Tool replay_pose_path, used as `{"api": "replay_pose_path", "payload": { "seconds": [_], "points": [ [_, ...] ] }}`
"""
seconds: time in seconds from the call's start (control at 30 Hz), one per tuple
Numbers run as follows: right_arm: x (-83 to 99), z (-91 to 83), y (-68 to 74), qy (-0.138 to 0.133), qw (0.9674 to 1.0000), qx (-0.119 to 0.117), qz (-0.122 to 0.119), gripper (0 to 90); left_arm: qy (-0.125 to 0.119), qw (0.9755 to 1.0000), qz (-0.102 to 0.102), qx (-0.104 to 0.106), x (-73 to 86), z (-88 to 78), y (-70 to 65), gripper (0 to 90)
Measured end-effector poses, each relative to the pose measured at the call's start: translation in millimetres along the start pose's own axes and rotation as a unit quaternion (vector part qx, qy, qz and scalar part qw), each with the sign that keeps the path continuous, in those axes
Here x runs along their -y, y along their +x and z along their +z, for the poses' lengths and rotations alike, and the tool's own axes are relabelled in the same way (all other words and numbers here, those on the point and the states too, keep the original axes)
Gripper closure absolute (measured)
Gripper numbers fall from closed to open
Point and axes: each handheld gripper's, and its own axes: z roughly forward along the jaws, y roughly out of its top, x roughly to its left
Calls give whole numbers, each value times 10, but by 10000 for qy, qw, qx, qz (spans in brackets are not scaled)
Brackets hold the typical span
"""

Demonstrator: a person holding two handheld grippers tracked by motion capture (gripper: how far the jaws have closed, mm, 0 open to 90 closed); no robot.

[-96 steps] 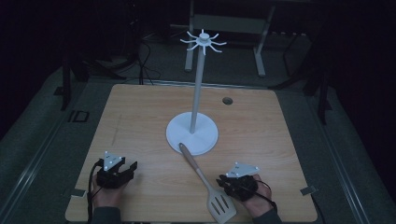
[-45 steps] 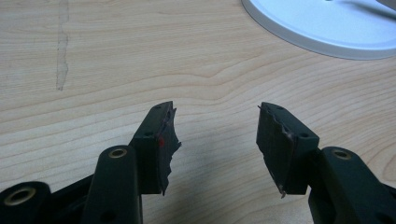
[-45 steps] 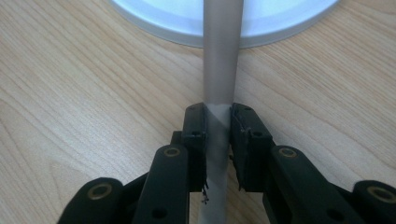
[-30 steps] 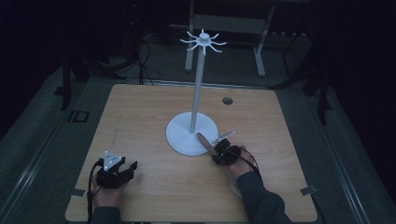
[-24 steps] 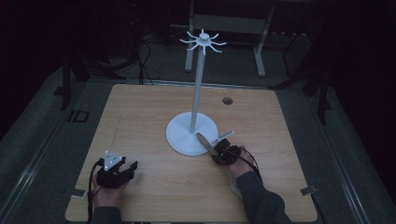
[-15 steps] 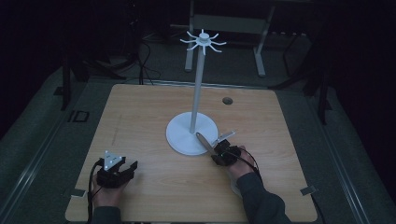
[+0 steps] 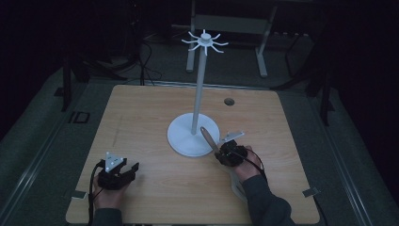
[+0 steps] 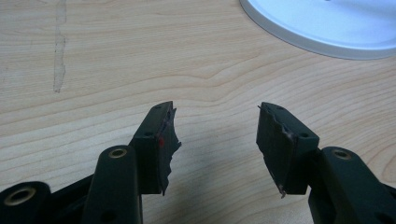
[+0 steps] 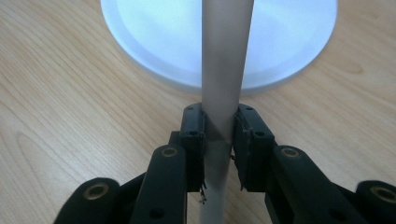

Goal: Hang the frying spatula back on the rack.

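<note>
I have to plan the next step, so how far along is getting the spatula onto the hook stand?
Done: the right gripper is shut on the spatula handle, lifted so it angles up beside the stand's base. In hand: carrying it toward the stand. Left: raising it to the hooks on top and hanging it. The left gripper rests open on the table.

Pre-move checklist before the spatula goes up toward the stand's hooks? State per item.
1. Right tongs closed on the spatula handle: ok, pads press both sides.
2. Spatula lifted off the table: ok, handle end points up over the stand base.
3. Spatula blade state: cannot tell, hidden under the hand.
4. Stand upright, hooks bare: ok.
5. Left tongs open, apart from the stand: ok.
6. Handle has a hanging hole: cannot tell.
</note>
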Motion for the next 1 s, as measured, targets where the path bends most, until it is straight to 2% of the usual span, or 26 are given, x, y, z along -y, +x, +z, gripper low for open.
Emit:
{"api": "replay_pose_path", "payload": {
  "seconds": [0.23,0.47,0.6,0.63,0.77,1.0],
  "points": [
    [-54,-155,2,-358,9993,53,37,748,-8,10000,2,0,1,-3,0,471],
    [-108,-349,-19,-788,9968,103,20,748,-5,10000,1,-3,1,-1,-1,471],
    [-135,-446,-23,-1066,9942,123,-5,748,-5,10000,5,-3,1,-2,0,471],
    [-135,-446,-23,-1066,9942,123,-5,748,-5,10000,5,-3,1,-2,0,471],
    [-168,-541,-32,-1363,9906,122,-32,748,-3,10000,6,-2,1,-3,1,471],
    [-221,-636,-46,-1720,9850,140,32,749,-20,10000,-3,-2,1,-5,4,471]
  ]
}}
